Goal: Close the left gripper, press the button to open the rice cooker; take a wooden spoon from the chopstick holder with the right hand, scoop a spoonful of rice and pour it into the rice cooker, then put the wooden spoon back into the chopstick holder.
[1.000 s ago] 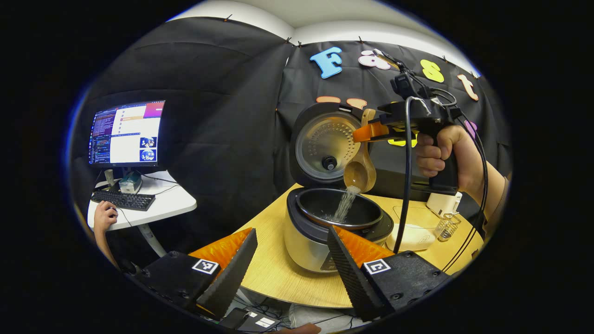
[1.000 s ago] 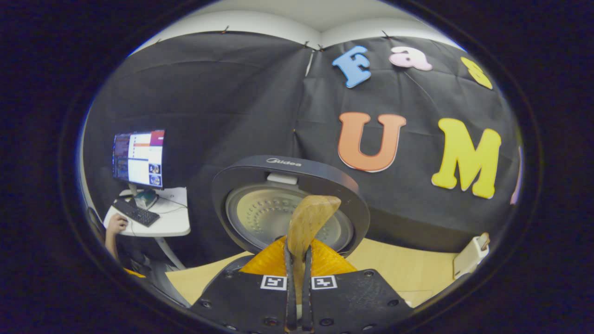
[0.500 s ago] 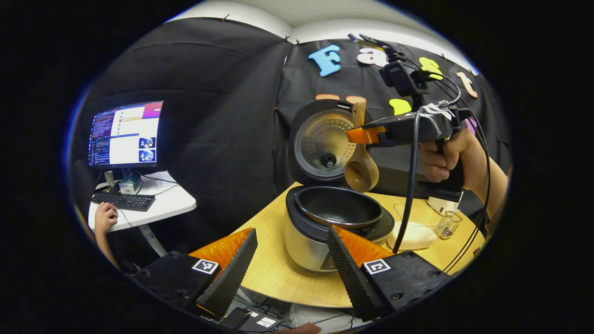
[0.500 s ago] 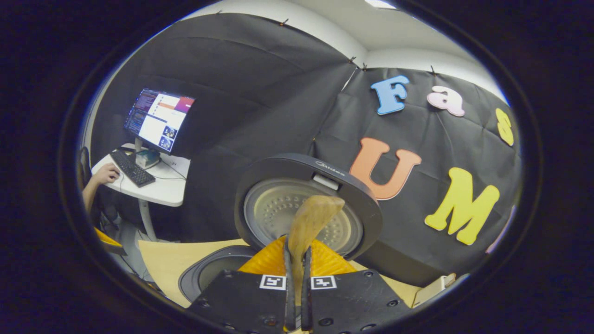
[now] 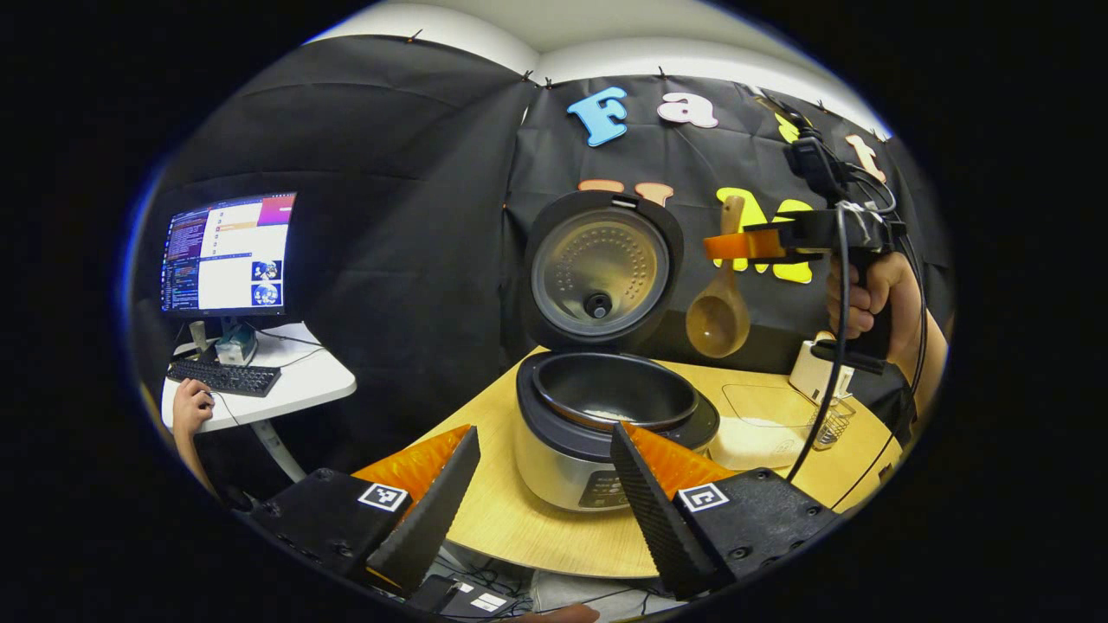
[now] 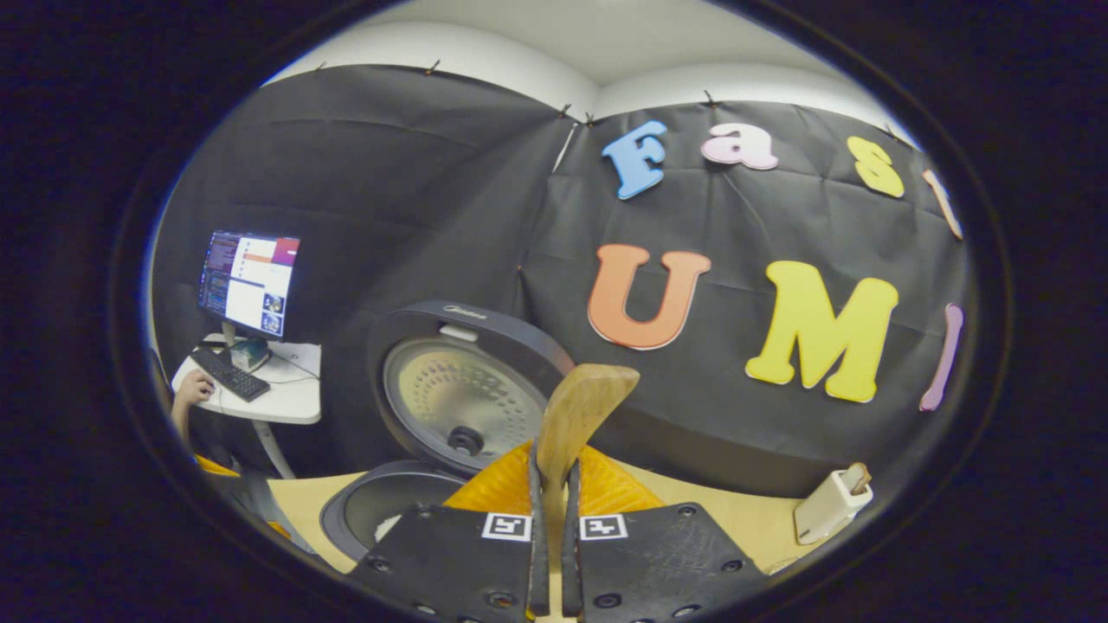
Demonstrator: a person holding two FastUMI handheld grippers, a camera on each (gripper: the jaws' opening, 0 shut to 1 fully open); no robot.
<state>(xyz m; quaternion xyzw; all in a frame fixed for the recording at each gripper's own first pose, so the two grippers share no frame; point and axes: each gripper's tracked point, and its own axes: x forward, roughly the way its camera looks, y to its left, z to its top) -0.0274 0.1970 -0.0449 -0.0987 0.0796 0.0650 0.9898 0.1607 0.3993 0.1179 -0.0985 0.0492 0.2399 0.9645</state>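
Observation:
The rice cooker stands on the table with its lid up; a little white rice lies in the dark pot. My left gripper hangs open in front of the cooker, holding nothing. To the right of the lid, a hand carries my right gripper, shut on the handle of the wooden spoon, whose empty bowl hangs down. In the right gripper view, the right gripper pinches the spoon handle, with the lid and pot to the lower left.
A clear tub of rice and a wire chopstick holder sit right of the cooker, with a white block behind them. The wooden table curves toward me. At the far left, a side desk carries a monitor, a keyboard and a person's hand.
Rice was pouring from the spoon into the pot a second ago; the stream has ended. My right gripper has carried the empty spoon rightward, away from above the pot. The left gripper stayed open.

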